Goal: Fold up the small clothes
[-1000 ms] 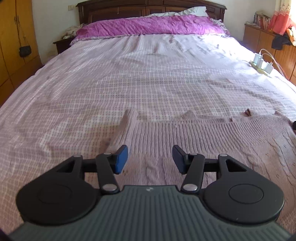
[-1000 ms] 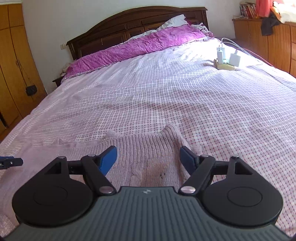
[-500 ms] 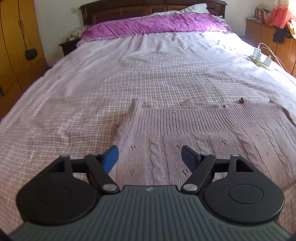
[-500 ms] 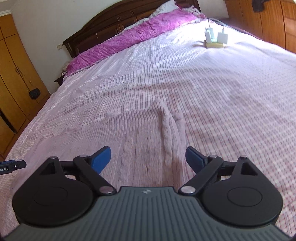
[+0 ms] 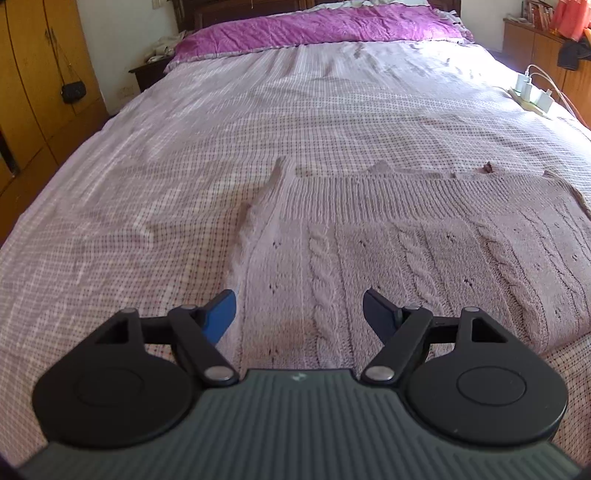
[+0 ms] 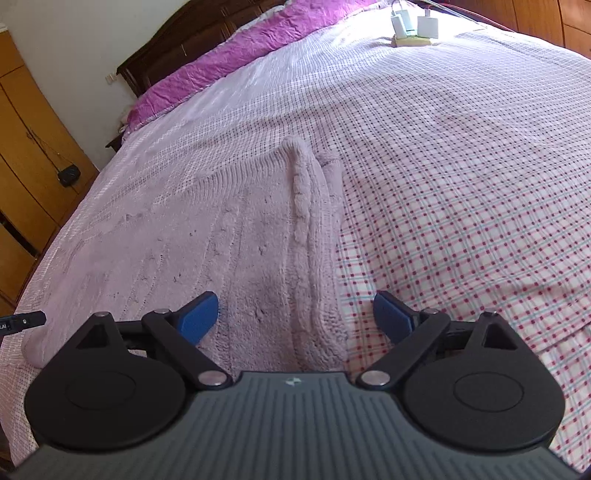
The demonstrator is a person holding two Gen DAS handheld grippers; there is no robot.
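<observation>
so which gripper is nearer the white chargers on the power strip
Right. The right gripper sits at the pink cable-knit sweater's edge on the white chargers' side; the left gripper is at the opposite edge.

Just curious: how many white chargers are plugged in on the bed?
3, side by side on the power strip at the bed's far right edge: left, middle, right. More may hide behind them.

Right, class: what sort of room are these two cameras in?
Most likely a home bedroom: a bed under a checked sheet, a dark wooden headboard behind a purple quilt, and wooden wardrobes.
</observation>
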